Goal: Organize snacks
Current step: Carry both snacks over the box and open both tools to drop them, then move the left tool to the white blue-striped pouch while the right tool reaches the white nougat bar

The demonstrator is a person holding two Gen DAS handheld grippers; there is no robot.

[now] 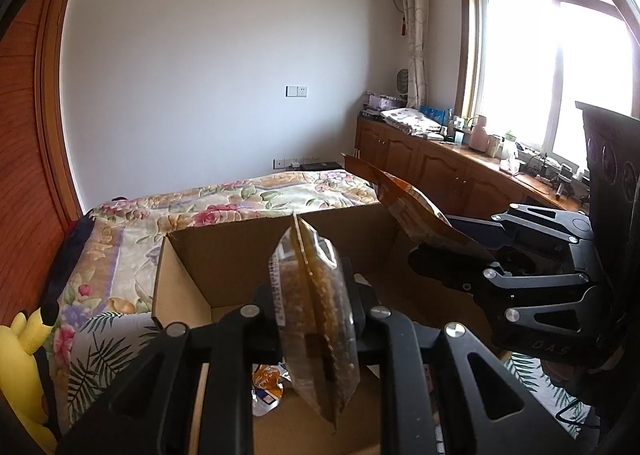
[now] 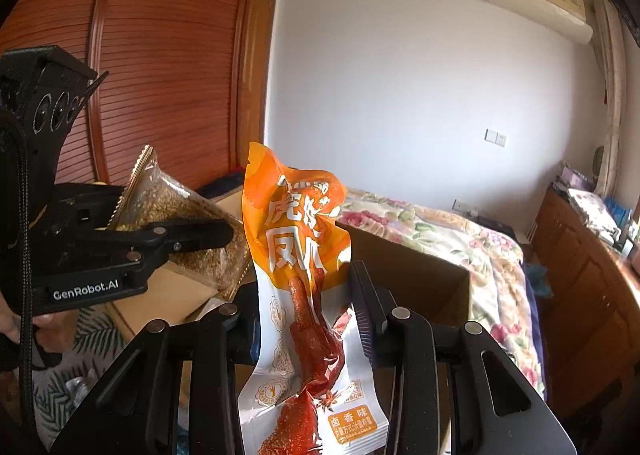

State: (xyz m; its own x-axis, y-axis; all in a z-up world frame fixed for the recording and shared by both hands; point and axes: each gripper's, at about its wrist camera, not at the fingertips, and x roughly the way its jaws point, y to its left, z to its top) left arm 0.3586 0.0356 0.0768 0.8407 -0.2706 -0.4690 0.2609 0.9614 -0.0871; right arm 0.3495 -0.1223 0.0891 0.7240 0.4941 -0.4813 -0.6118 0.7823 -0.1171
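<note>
Protruding between hand-held gripper point(image 2: 304, 303) pads: orange snack pouch point(image 2: 304, 255)

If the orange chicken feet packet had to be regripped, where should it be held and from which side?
Grip the orange packet across its flat white lower half, jaws closing on its two faces from below, as the right gripper does; the crumpled top flops.

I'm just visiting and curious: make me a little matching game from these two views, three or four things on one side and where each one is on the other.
Things:
1. clear grain packet
2. orange chicken-feet pouch
3. cardboard box
4. yellow plush toy

Places:
A. on the flowered bedspread, open
B. gripped by the right gripper
C. at the bed's near left corner
D. gripped by the left gripper

Pairs: 1-D, 2-B, 3-A, 4-C
</note>
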